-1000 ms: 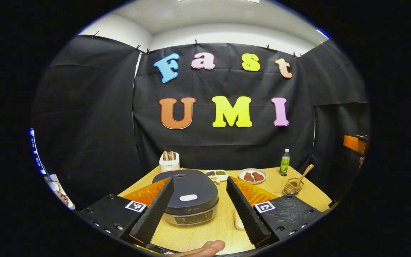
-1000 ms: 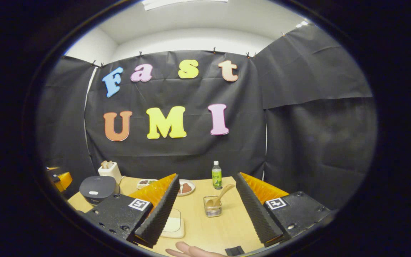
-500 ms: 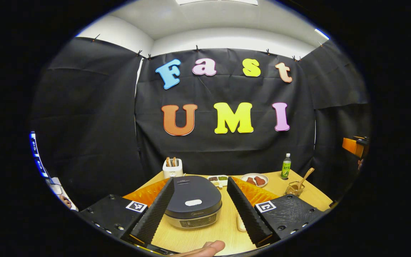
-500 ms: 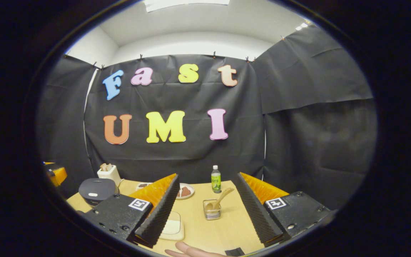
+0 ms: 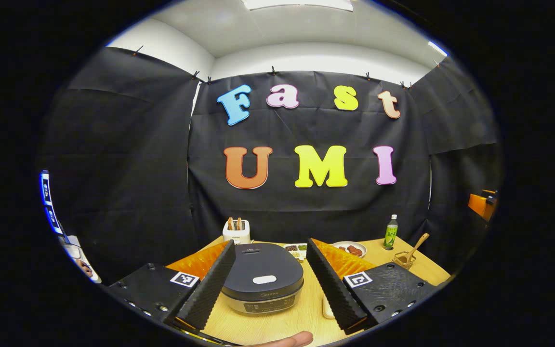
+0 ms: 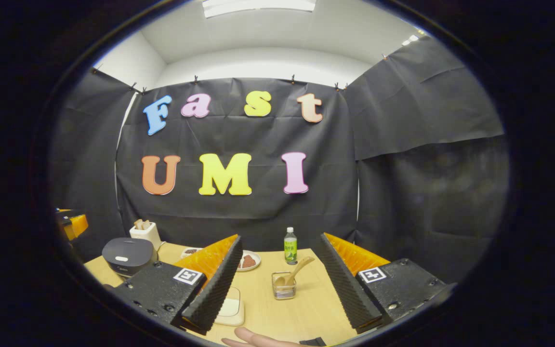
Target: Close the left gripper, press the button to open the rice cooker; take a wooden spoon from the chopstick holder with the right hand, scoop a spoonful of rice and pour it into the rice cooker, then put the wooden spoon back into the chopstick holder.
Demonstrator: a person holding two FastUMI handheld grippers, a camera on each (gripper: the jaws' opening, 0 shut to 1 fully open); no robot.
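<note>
Framing the rice cooker (image 5: 262,278) between its two fingers, the left hand-held gripper (image 5: 270,284) is spread wide apart and clamps nothing. In the left gripper view the cooker sits on the table (image 5: 277,322) with its lid down; the pale oval release button (image 5: 264,279) lies on the lid, near its front edge. The fingers stand on either side of the cooker without touching it, a line-up that suits the press. Judgement: the jaws have yet to be brought together, since the task calls for a closed gripper to push the button. Behind the cooker stands a white toaster (image 5: 237,233). To the right of the cooker, well apart, the chopstick holder (image 5: 404,260) carries the wooden spoon (image 5: 417,243), handle leaning up and outward. A green bottle (image 5: 391,232) stands behind the holder.

In the right gripper view the right hand-held gripper (image 6: 287,301) is likewise spread apart and empty. The chopstick holder (image 6: 284,286) lies between its fingers and farther off, the wooden spoon (image 6: 296,273) propped in it with the handle free, which leaves a clear place to pinch. A shallow pale tray (image 6: 231,308) lies left of the holder, partly behind the left finger; whether it holds rice cannot be told. The rice cooker (image 6: 128,255) sits far left of the holder.
</note>
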